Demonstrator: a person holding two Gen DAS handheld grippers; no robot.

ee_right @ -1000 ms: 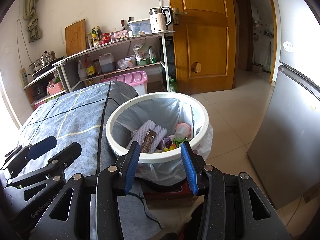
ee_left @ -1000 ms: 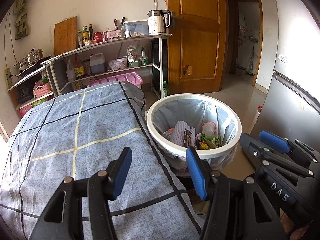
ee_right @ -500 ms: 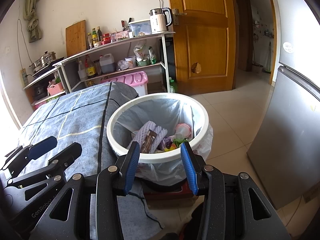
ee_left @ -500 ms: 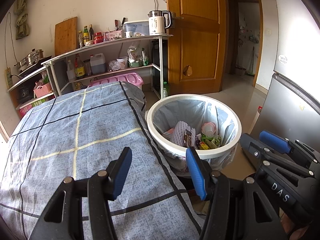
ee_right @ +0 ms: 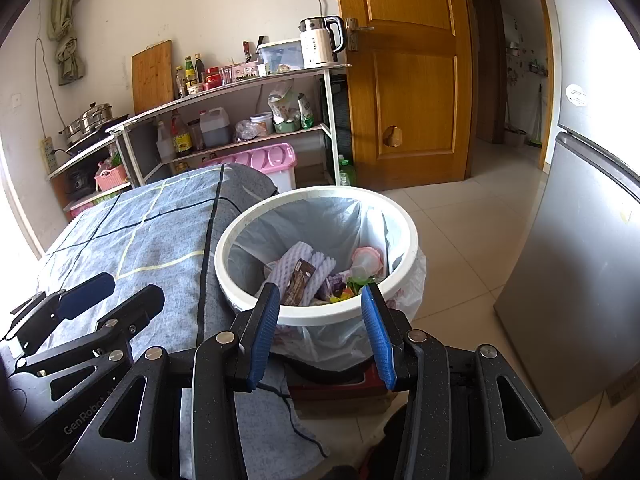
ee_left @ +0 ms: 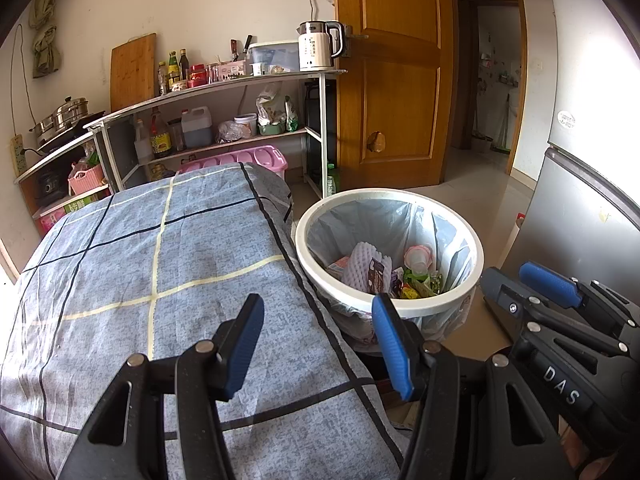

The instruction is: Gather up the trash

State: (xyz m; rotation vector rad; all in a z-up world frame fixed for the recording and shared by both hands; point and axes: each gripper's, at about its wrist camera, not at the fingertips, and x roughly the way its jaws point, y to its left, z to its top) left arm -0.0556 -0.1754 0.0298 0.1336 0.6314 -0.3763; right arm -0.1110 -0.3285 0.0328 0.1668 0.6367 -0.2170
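Observation:
A white trash bin with a clear liner stands beside the table. Inside it lie white foam fruit netting, a brown wrapper, a pink cup and coloured scraps. My left gripper is open and empty over the table's right edge. My right gripper is open and empty just in front of the bin's near rim. Each gripper shows in the other's view.
The table is covered by a blue-grey checked cloth. A shelf unit with bottles, a kettle and a pink crate stands behind. A wooden door is beyond the bin; a grey fridge is at the right.

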